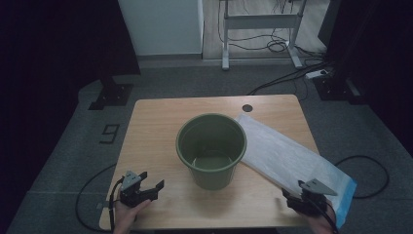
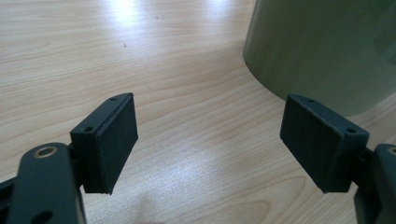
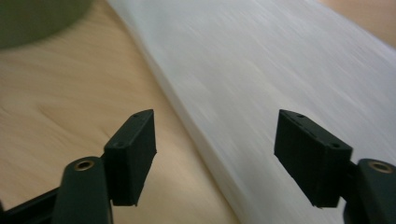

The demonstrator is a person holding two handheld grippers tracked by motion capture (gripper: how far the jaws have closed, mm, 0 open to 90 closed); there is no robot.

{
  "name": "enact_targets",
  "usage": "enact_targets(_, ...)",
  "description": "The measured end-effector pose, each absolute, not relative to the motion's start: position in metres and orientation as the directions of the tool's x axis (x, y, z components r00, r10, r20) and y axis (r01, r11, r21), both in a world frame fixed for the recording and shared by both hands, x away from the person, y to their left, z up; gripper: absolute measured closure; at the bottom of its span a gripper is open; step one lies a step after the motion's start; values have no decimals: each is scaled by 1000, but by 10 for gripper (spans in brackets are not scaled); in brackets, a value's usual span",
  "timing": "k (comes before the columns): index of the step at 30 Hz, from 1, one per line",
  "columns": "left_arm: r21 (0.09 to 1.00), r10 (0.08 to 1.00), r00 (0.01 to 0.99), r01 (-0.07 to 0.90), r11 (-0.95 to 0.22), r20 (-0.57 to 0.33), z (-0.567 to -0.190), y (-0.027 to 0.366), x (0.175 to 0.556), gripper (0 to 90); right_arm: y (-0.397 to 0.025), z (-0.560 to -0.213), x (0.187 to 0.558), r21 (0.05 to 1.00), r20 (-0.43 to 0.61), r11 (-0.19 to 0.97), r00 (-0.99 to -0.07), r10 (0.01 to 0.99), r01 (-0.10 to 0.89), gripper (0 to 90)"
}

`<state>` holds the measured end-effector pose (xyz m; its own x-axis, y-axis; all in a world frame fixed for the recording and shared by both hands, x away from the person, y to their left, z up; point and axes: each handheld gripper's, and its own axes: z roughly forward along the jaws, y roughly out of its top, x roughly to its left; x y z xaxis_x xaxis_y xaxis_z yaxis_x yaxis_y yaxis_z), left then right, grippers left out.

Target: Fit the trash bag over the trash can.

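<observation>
- The left gripper (image 1: pixel 146 187) is held by a hand (image 1: pixel 127 214) that comes in at the near left corner of the tabletop (image 1: pixel 156 141), low over the wood and aimed forward and to the right, toward the green bucket (image 1: pixel 212 148).
- In the left gripper view its fingers (image 2: pixel 114 140) are seen spread wide, with bare wood between them; nothing is held or touched by them.
- In that same view the bucket's wall (image 2: pixel 322 46) is seen just beyond the right-hand finger, near it but apart.
- The right gripper (image 1: pixel 304 197) is held at the near right corner of the tabletop, with a grey three-cornered plate on its top, right at the near end of the white bag (image 1: pixel 287 156).
- In the right gripper view its fingers (image 3: pixel 133 149) are likewise seen spread wide; the bag's long edge (image 3: pixel 261 93) runs up between them, with one finger over bare wood and the other over the bag. Whether the bag is touched cannot be told, and nothing is pinched.
- The bucket stands upright at the middle of the tabletop, open at the top.
- The bag lies flat to the right of the bucket, slanting from the far middle to the near right corner, where a blue end (image 1: pixel 347 197) hangs past the edge.
</observation>
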<state>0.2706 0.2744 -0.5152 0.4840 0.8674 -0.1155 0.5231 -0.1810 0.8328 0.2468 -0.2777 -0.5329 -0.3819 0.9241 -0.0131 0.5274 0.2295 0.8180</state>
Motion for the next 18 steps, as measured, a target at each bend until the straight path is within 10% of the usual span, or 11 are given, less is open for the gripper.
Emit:
enact_targets(11, 808, 861, 504, 535, -247, -71, -523, 264, 273, 186, -190, -540, 325, 762, -71, 369, -498, 865, 532, 257)
enact_targets(18, 801, 861, 502, 546, -246, -78, -524, 266, 275, 178, -197, -552, 341, 761, -49, 313, -430, 901, 569, 413)
